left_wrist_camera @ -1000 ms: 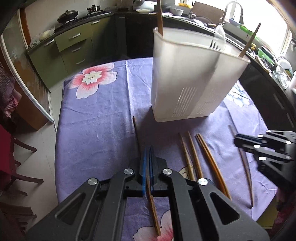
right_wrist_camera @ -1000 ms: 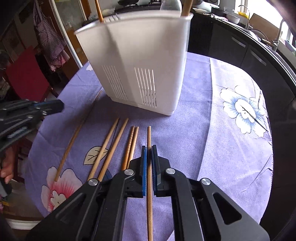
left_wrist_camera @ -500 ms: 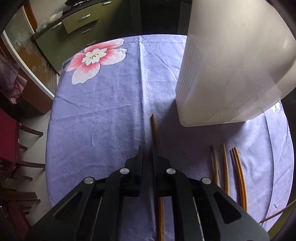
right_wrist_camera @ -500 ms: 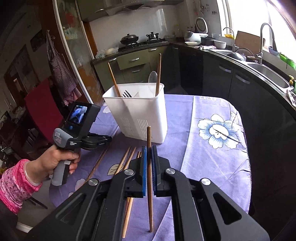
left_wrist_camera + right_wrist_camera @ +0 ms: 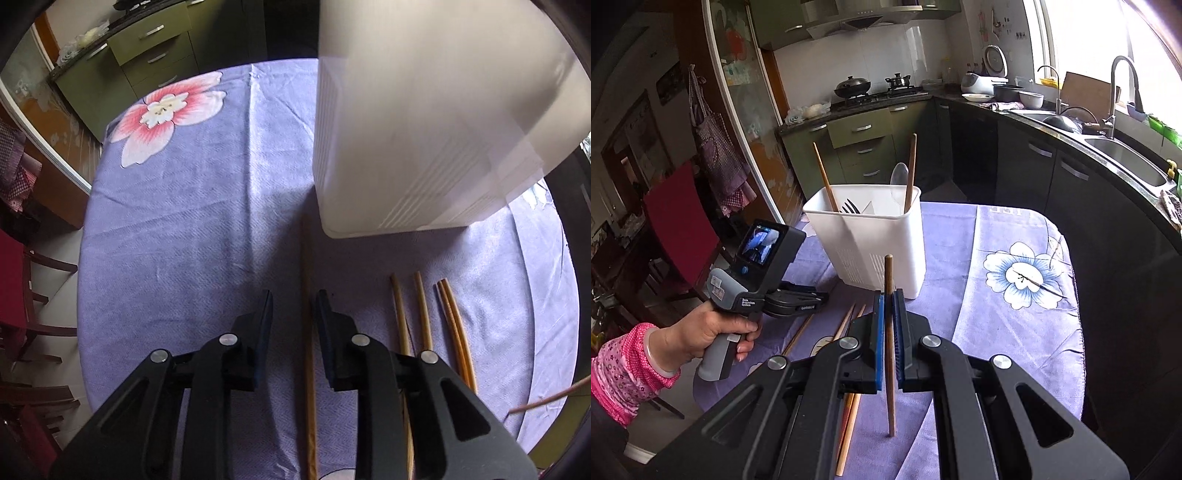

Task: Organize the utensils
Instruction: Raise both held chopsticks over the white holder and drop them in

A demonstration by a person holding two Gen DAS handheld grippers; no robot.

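Note:
In the left wrist view my left gripper (image 5: pixel 293 299) points steeply down at the purple cloth, jaws opening. A light wooden chopstick (image 5: pixel 308 332) lies on the cloth between them, nearer the right pad and not pinched. The white utensil holder (image 5: pixel 424 129) stands just beyond. In the right wrist view my right gripper (image 5: pixel 888 295) is shut on a dark brown chopstick (image 5: pixel 888 273), held upright above the table. The holder (image 5: pixel 871 236) behind it contains two chopsticks, a fork and a spoon.
Several more chopsticks (image 5: pixel 423 314) lie side by side on the cloth, right of the left gripper. A person's hand (image 5: pixel 713 332) in a pink sleeve holds the left gripper low at the table's left. Kitchen counters and a sink (image 5: pixel 1126 162) surround the table.
The left gripper sank toward the cloth beside the holder and its jaws parted off the chopstick. The right gripper rose from the table with its chopstick still clamped.

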